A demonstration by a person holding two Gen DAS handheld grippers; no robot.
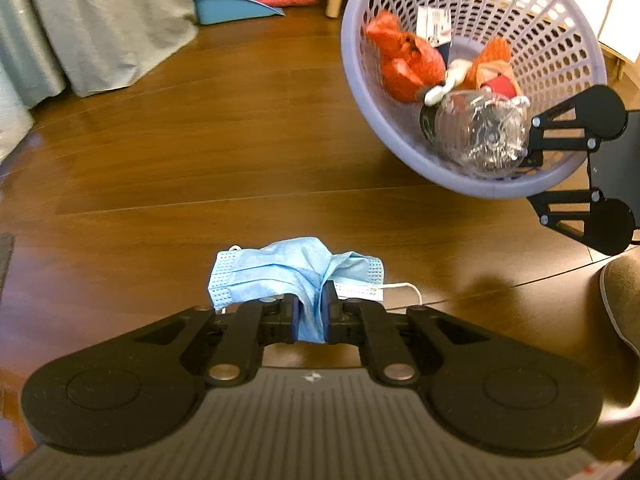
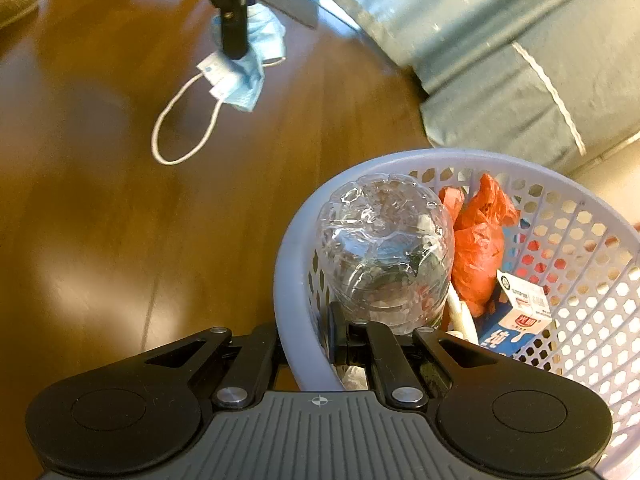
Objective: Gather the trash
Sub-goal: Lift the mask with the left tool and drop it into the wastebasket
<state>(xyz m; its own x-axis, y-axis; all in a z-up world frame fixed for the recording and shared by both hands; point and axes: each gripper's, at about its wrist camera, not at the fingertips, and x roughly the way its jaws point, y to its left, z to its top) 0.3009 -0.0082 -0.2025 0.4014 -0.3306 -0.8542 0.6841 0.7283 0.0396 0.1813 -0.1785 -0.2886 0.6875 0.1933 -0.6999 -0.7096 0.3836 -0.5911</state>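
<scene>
Over wood floor — left tool pinching face mask — right tool gripping basket

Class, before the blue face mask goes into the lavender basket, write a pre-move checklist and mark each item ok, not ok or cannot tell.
1. Left gripper shut on the crumpled blue face mask: ok.
2. Right gripper clamping the rim of the perforated lavender plastic basket: ok.
3. Mask clear of the brown wooden floor: cannot tell; its white ear loop hangs low.
4. Basket mouth tilted toward the mask: ok.
5. Room left in the basket beside the clear plastic bottle and crumpled red plastic bag: ok.
</scene>
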